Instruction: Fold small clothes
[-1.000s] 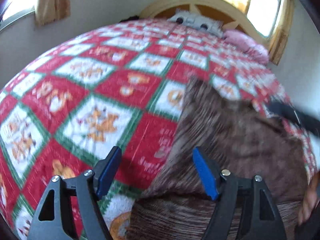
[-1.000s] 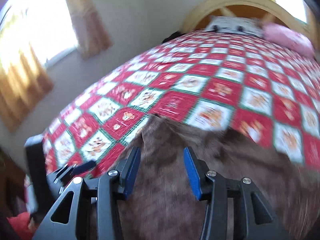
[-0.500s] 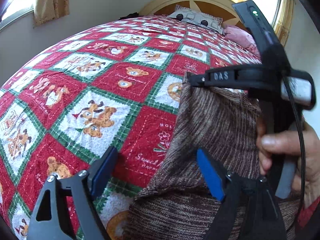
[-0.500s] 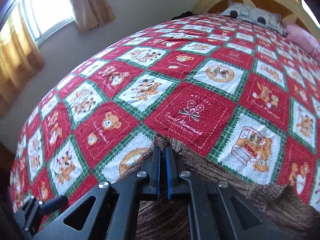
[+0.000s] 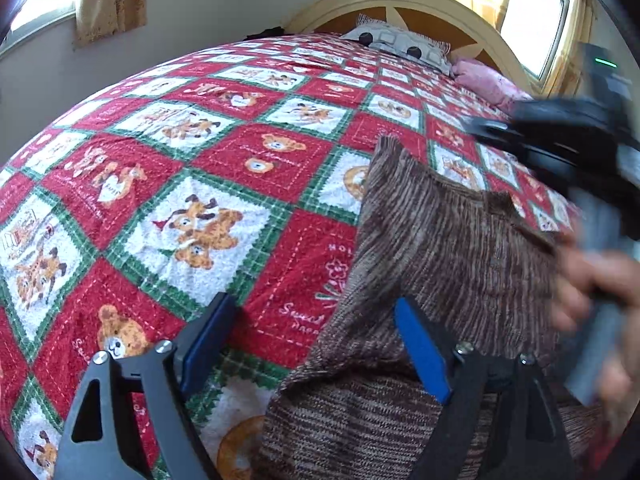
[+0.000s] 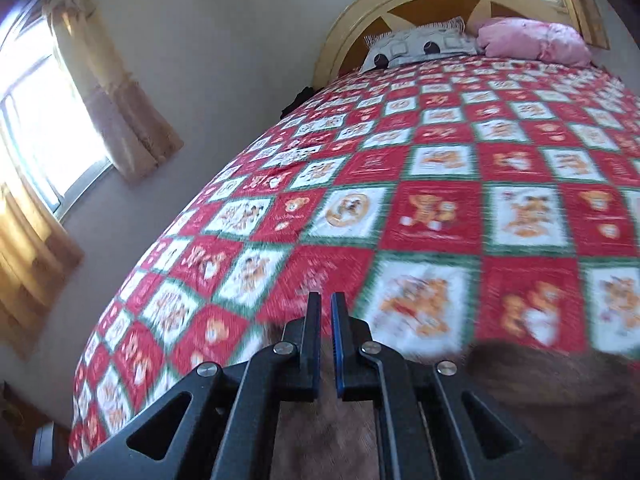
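Lifted off the garment since a moment ago, right gripper (image 6: 326,344) pinched together, empty; left gripper (image 5: 310,344) gaping. One brown knit garment (image 5: 448,248) runs lower centre toward upper right.

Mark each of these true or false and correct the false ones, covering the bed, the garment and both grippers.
1. The brown knit garment lies on a red, green and white patchwork bedspread. True.
2. The left gripper is clamped shut. False: its jaws stand wide apart, pressing on nothing.
3. The right gripper is shut. True; whether it pinches the garment is unclear through the blur.
4. A pink pillow lies by the headboard. True.
5. The bedspread is plain blue. False: it shows bear pictures in squares.
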